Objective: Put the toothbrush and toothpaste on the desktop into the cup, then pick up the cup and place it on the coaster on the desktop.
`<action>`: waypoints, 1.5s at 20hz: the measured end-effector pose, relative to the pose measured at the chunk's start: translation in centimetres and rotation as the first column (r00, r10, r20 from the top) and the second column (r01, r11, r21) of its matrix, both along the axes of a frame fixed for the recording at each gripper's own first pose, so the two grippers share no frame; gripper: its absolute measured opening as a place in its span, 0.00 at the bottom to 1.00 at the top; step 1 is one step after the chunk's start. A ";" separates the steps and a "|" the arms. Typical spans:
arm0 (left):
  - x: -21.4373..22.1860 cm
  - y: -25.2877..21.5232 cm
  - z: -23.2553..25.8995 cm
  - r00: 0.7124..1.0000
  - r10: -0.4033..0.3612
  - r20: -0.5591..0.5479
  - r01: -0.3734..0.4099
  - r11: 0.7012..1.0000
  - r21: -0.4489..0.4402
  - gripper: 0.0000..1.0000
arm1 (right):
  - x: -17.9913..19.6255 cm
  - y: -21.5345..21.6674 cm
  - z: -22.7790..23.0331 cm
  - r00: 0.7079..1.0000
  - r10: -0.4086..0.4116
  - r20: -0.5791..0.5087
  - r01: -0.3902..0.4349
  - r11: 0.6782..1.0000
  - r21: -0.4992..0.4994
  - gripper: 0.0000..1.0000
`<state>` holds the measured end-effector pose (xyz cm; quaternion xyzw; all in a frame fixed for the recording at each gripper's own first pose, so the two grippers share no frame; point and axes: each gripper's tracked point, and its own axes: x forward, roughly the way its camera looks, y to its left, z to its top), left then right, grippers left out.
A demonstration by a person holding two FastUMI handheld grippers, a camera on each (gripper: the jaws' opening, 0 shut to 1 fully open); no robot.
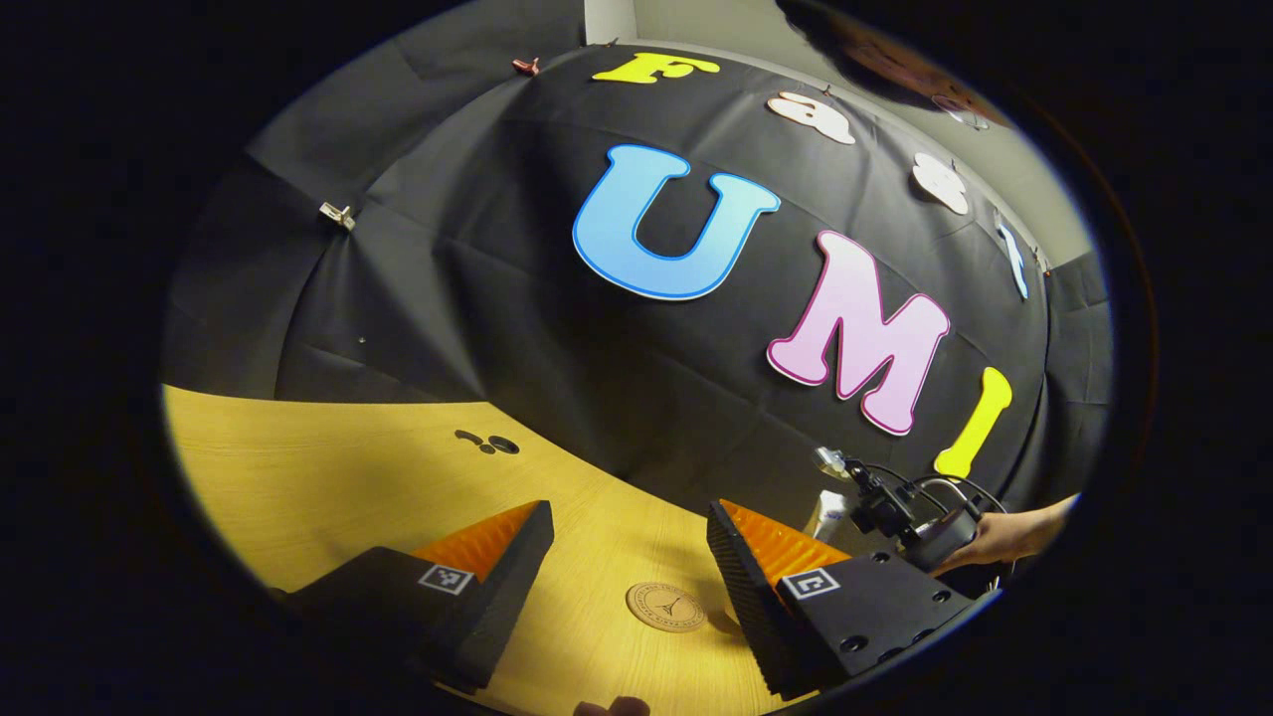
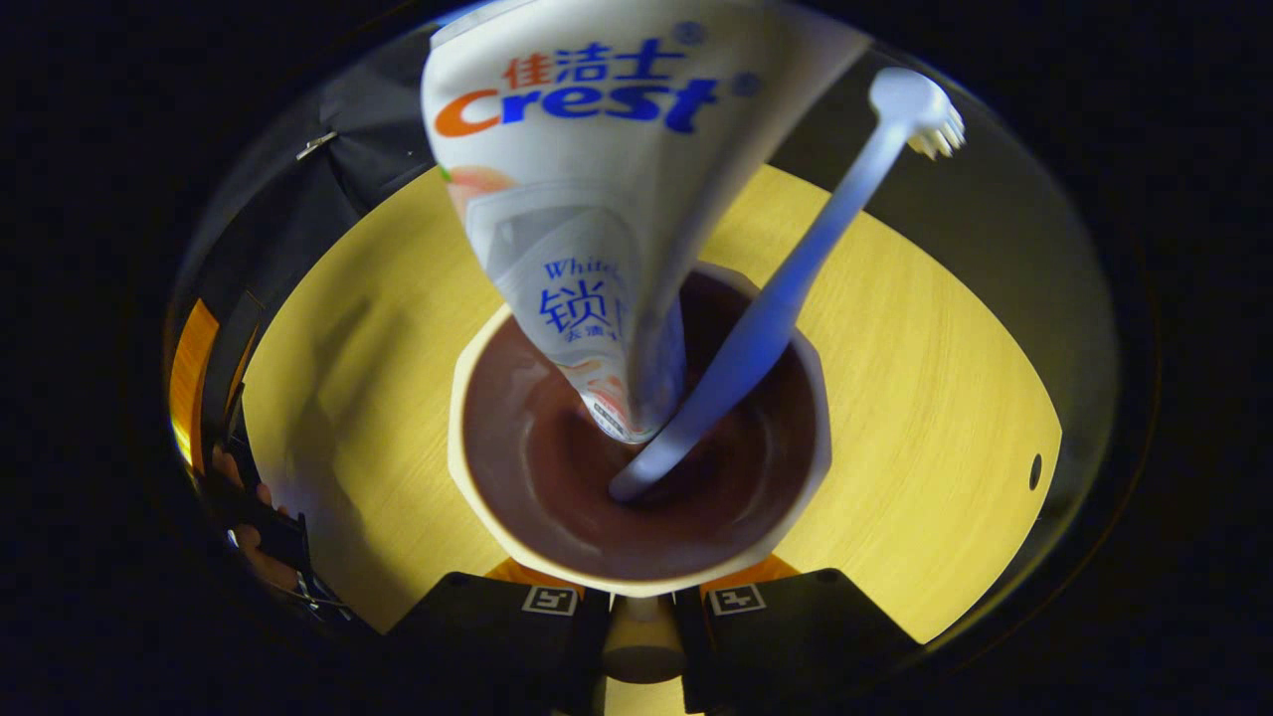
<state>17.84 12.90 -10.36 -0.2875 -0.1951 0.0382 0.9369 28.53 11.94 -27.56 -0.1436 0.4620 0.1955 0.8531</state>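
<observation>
white toothpaste (image 2: 587, 199), "crest", in brown-lined cup (image 2: 636, 557)

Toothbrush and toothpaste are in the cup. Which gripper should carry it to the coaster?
Right. The right gripper seems clamped on the handle of the cup, which holds the toothpaste and toothbrush. The left gripper is open above the coaster.

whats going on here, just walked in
A person works a gripper in each hand at a wooden table. The toothpaste and toothbrush already stand in the cup. The right gripper is closed on what looks like the cup's handle; whether the cup is lifted is hard to tell. The left gripper is open and holds nothing, with the coaster on the table between its fingers. The cup isn't on the coaster yet.
</observation>
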 end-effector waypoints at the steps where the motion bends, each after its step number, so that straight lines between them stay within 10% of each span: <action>1: -0.1 0.2 0.0 1.000 0.002 0.000 -0.002 1.000 0.006 0.96 | 0.2 0.7 0.0 1.000 0.012 0.000 -0.012 1.000 -0.006 0.28; 19: -1.0 3.1 -1.8 1.000 -0.002 -0.017 0.001 0.999 -0.033 0.96 | 1.5 6.5 -1.0 0.994 0.096 -0.046 -0.099 0.991 -0.092 0.28; 28: -0.7 2.7 -1.9 1.000 -0.017 -0.024 0.016 1.000 -0.027 0.96 | 1.5 5.8 -0.6 0.996 0.064 -0.055 -0.067 0.996 -0.057 0.39; 30: -0.7 2.5 -1.8 0.999 -0.021 -0.029 0.020 1.000 -0.022 0.96 | 1.4 5.4 0.2 0.997 0.064 -0.036 -0.066 0.997 -0.049 0.54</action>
